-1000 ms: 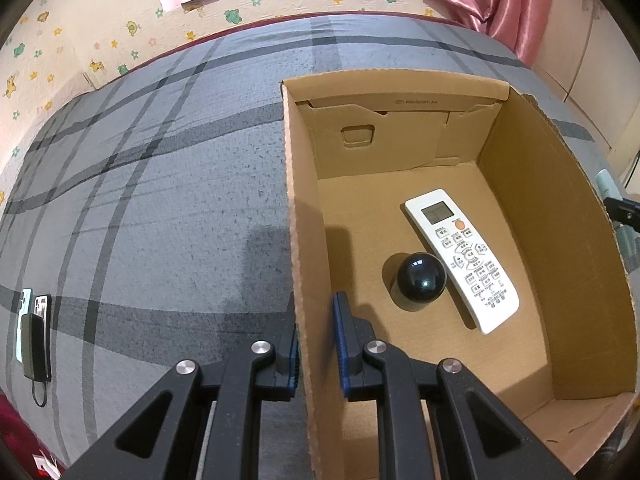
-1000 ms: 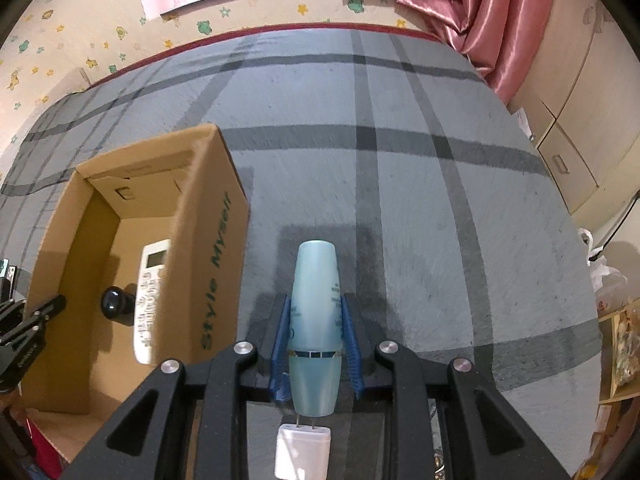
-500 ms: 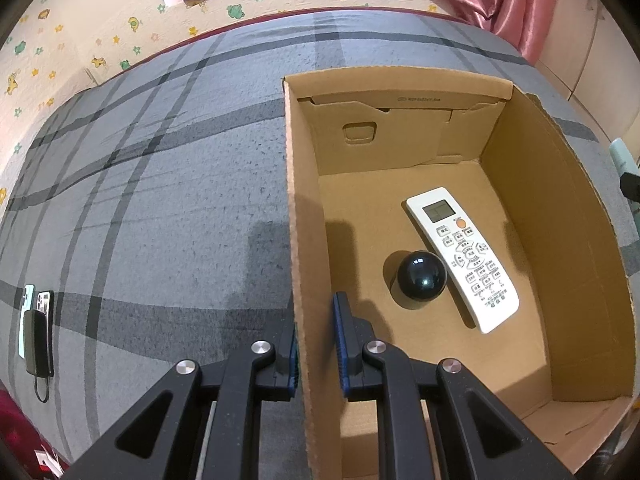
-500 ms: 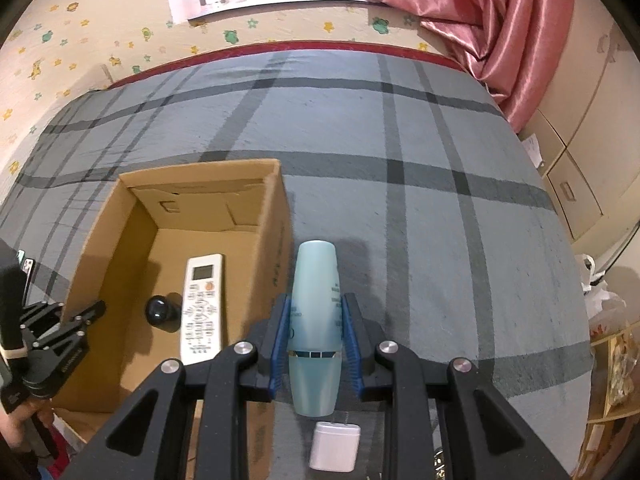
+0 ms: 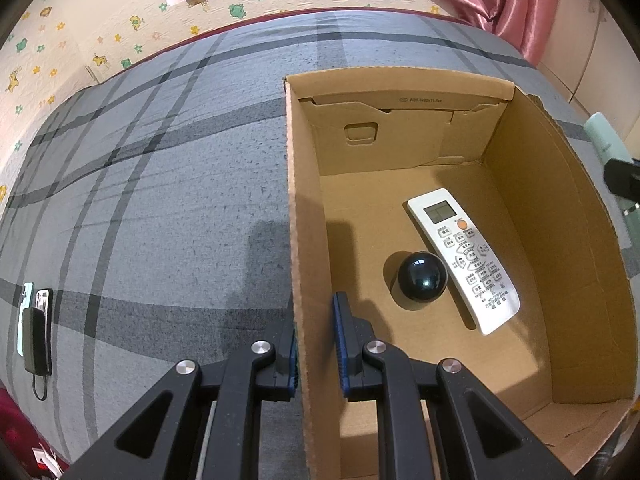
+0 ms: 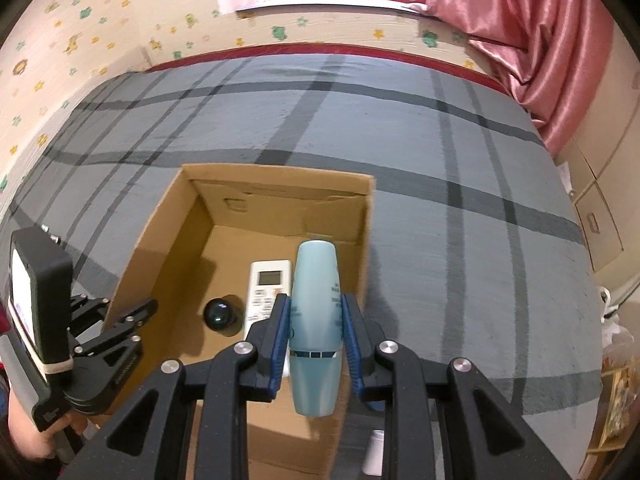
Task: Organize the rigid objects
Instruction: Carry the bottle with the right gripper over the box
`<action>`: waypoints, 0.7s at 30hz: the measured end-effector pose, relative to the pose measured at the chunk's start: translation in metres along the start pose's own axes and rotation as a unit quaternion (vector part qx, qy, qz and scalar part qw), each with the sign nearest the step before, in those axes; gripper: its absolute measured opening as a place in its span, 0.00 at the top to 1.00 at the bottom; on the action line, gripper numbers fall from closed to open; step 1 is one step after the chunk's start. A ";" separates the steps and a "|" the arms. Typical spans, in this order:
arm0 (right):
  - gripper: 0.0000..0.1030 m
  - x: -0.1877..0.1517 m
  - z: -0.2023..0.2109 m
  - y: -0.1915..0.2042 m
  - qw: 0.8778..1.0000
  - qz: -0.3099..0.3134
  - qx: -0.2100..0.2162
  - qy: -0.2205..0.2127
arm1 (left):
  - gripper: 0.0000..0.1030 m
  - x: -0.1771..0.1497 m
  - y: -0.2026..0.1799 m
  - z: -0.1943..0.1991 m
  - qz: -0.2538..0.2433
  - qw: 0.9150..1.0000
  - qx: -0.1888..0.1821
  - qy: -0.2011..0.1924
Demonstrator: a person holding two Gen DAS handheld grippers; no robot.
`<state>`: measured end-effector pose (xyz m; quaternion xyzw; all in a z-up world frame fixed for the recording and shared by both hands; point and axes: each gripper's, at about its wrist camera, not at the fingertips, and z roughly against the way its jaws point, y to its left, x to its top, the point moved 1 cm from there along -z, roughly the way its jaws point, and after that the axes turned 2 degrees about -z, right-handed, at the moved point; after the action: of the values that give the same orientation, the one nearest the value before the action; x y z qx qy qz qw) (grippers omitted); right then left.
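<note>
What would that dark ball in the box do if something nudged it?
The dark ball looks smooth, glossy and round, so it would probably roll freely across the cardboard box floor. The white remote right beside it would likely stop it on that side.

Right gripper (image 6: 315, 340) clamping pale blue bottle (image 6: 316, 320), above cardboard box (image 6: 256, 208), remote (image 6: 267, 284) inside

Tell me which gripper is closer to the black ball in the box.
Left. The left gripper straddles the box wall beside the black ball; the right gripper hangs higher, above it.
</note>
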<state>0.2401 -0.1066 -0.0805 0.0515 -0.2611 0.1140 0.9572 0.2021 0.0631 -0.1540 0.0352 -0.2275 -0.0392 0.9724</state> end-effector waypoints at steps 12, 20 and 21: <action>0.74 -0.003 -0.038 0.045 0.998 0.017 0.036 0.038 | 0.85 0.001 0.001 0.000 0.002 1.000 -0.002 0.000; 0.74 -0.009 -0.072 0.059 0.996 0.022 0.037 0.080 | 0.85 0.000 0.000 -0.001 0.000 1.000 -0.001 -0.001; 0.74 -0.010 -0.077 0.060 0.995 0.022 0.037 0.086 | 0.85 0.000 0.000 -0.001 0.000 1.000 0.000 -0.001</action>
<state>0.2545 -0.0383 -0.1496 0.0714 -0.1742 0.1488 0.9708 0.2026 0.0633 -0.1548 0.0348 -0.2284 -0.0394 0.9722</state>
